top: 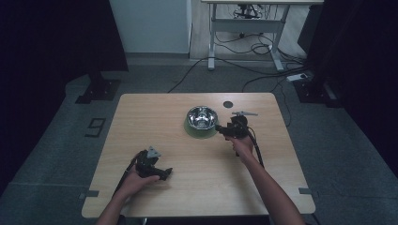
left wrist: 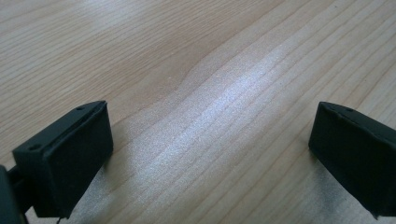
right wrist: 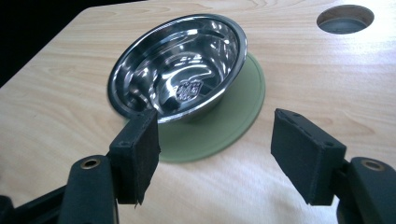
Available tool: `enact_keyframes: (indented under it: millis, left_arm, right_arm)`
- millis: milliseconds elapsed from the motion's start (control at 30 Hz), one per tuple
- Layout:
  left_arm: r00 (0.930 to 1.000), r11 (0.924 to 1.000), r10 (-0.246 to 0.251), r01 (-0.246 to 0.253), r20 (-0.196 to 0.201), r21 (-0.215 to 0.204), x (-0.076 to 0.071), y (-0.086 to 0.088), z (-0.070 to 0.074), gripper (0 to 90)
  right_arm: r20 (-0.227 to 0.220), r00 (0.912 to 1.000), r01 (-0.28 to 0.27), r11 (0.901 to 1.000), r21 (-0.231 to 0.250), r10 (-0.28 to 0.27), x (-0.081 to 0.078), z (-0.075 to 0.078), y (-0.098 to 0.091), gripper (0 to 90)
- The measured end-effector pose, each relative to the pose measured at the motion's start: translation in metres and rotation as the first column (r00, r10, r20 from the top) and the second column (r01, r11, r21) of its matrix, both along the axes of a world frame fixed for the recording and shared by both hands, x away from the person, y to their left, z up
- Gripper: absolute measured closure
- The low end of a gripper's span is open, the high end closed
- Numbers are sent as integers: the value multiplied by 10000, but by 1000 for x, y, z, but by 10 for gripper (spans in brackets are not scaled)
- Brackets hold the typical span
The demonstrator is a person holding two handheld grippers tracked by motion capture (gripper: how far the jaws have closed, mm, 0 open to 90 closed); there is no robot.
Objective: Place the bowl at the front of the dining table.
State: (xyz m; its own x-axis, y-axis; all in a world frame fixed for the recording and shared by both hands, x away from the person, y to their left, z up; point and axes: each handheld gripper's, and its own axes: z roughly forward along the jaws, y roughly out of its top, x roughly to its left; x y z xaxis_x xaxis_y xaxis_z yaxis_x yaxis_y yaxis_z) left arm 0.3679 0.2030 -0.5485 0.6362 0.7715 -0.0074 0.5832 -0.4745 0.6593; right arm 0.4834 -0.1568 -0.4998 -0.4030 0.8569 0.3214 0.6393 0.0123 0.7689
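Observation:
A shiny steel bowl [top: 202, 117] [right wrist: 177, 65] stands on a round green mat [top: 191, 132] [right wrist: 233, 121] at the middle back of the wooden table [top: 150, 122]. My right gripper [top: 219, 128] [right wrist: 215, 133] is just to the bowl's right, pointing at it. It is open, with the mat's near edge showing in the gap and nothing gripped. My left gripper [top: 166, 173] [left wrist: 210, 135] rests low over bare wood near the front left, open and holding nothing.
A round cable hole [top: 228, 104] [right wrist: 345, 18] is cut in the table behind the right gripper. Beyond the table are a grey floor, cables and a desk frame [top: 244, 33]. Dark curtains hang at both sides.

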Motion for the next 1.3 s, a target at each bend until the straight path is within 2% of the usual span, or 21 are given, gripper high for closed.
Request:
enact_keyframes:
  millis: [367,700,1000,1300]
  left_arm:
    - [10000,10000,3,-3,4,4,0,0,0,0]
    - [10000,10000,6,-6,3,1,0,0,0,0]
    - [10000,10000,11,-11,5,0,0,0,0,0]
    - [10000,10000,10,-10,4,5,0,0,0,0]
  right_arm:
    - [90,9996,-278,9996,51,277,-38,4,-25,324]
    - [36,9998,-206,9995,-250,207,-69,0,-45,319]
    - [-285,9994,-216,9983,-549,201,-90,-11,-60,318]
    - [-916,9935,-775,9912,-1073,678,-103,-33,-59,313]
